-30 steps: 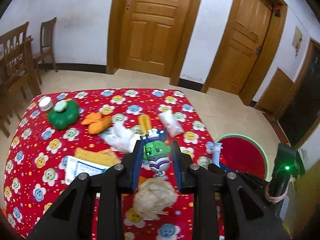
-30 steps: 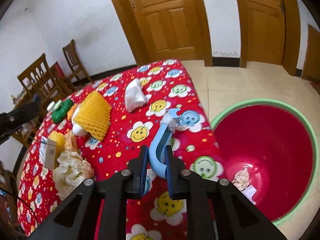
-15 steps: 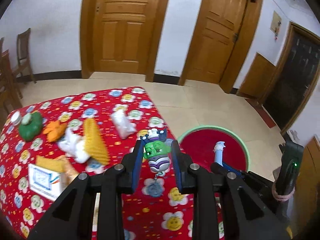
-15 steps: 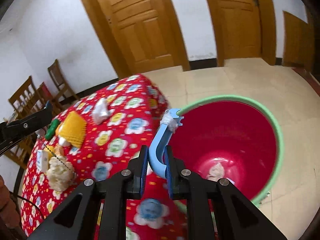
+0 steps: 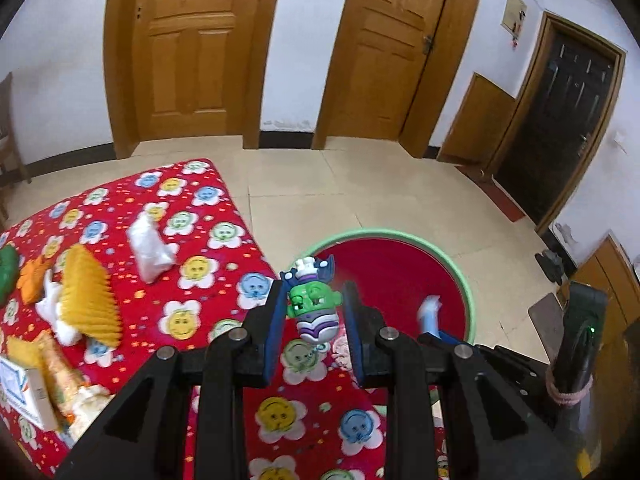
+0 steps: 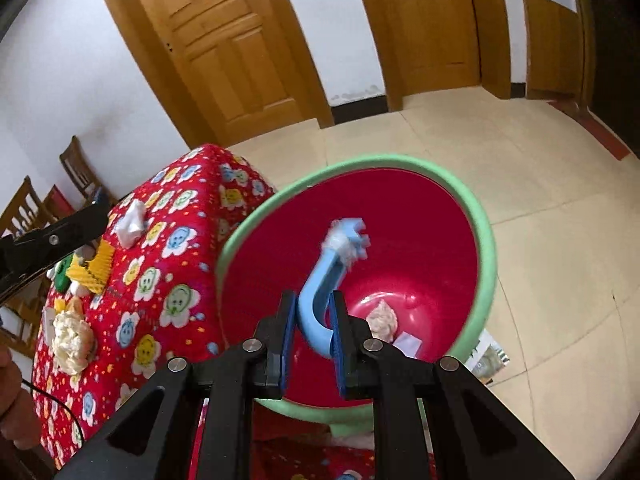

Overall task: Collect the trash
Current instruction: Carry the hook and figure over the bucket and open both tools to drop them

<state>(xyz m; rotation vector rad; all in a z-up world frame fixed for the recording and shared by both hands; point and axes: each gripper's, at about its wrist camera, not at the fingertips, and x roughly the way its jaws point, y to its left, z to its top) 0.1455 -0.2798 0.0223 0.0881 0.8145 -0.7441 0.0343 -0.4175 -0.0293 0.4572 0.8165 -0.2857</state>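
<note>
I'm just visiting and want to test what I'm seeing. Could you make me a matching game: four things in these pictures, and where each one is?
Things:
1. blue brush
2. green toy figure
3. crumpled paper wad
4. white plastic bag

Places:
A. lying on the flowered tablecloth
B. at the bottom of the red basin
C. between the fingers of the left claw
D. between the fingers of the right claw, over the basin

Pairs: 1-D, 2-C, 3-B, 4-A

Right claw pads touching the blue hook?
Touching. The right wrist view shows the right claw with both blue pads pressed against the curved base of the blue hook, held over the red basin.
</note>
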